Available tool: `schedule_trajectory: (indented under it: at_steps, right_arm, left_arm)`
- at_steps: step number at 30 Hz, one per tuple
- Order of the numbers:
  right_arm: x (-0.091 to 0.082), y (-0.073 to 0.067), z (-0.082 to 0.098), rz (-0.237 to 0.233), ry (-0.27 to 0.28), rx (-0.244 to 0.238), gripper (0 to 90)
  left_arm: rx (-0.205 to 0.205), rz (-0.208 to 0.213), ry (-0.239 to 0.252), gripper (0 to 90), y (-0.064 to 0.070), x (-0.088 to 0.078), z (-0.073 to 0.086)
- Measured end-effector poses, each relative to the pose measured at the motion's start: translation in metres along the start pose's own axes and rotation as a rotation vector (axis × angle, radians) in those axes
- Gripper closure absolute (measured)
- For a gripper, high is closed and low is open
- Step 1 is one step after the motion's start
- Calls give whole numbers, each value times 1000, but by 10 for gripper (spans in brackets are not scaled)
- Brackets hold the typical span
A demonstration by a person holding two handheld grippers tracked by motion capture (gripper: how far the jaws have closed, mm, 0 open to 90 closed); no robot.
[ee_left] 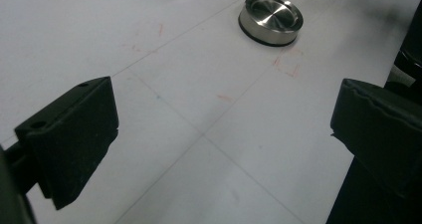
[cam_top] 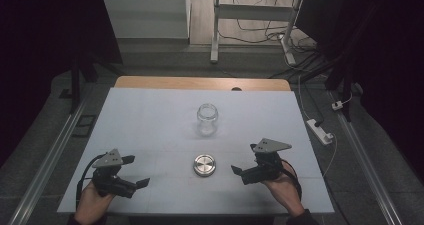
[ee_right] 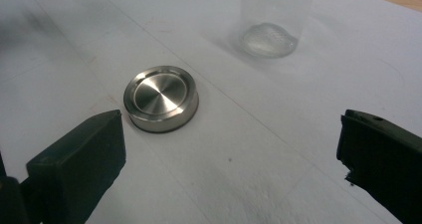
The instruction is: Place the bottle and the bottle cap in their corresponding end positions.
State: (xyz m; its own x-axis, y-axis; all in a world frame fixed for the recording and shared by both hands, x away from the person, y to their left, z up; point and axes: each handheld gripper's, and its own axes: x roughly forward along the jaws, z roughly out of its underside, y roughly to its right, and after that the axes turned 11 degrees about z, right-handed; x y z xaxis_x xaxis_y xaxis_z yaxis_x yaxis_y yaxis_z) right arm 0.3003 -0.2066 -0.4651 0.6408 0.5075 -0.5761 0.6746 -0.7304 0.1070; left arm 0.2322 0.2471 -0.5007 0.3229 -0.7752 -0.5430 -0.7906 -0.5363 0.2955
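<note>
A clear glass jar (cam_top: 207, 118) stands upright and uncapped at the middle of the white table (cam_top: 150, 120). Nearer the front lies its round metal lid (cam_top: 204, 165), flat on the sheet. My left gripper (cam_top: 139, 170) rests at the front left, open, pointing right toward the lid with nothing between its jaws. At the front right my right gripper (cam_top: 244, 158) is open too, just right of the lid. In the left gripper view the lid (ee_left: 271, 19) lies well ahead of the open left gripper (ee_left: 224, 119). In the right gripper view the lid (ee_right: 161, 98) sits close to the left jaw of the open right gripper (ee_right: 231, 149), with the jar (ee_right: 271, 20) behind it.
A wooden strip (cam_top: 200, 83) borders the table's far edge. A white power strip (cam_top: 320, 131) and cables lie on the floor to the right. Metal desk legs (cam_top: 216, 30) stand beyond the table. Bare sheet surrounds the jar and lid.
</note>
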Motion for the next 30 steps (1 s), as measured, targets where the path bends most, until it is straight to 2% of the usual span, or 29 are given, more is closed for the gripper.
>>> schedule_trajectory:
  at_steps: [6,18,30]
  right_arm:
    - [-10,6,9,26,-6,17,0]
    - [-34,18,30,109,-13,40,0]
    - [-55,29,57,181,-40,97,0]
  left_arm:
    - [-24,-22,8,0,-1,-10,10]
    - [-84,-58,30,0,-3,-28,29]
    - [-140,-102,44,0,-6,-40,45]
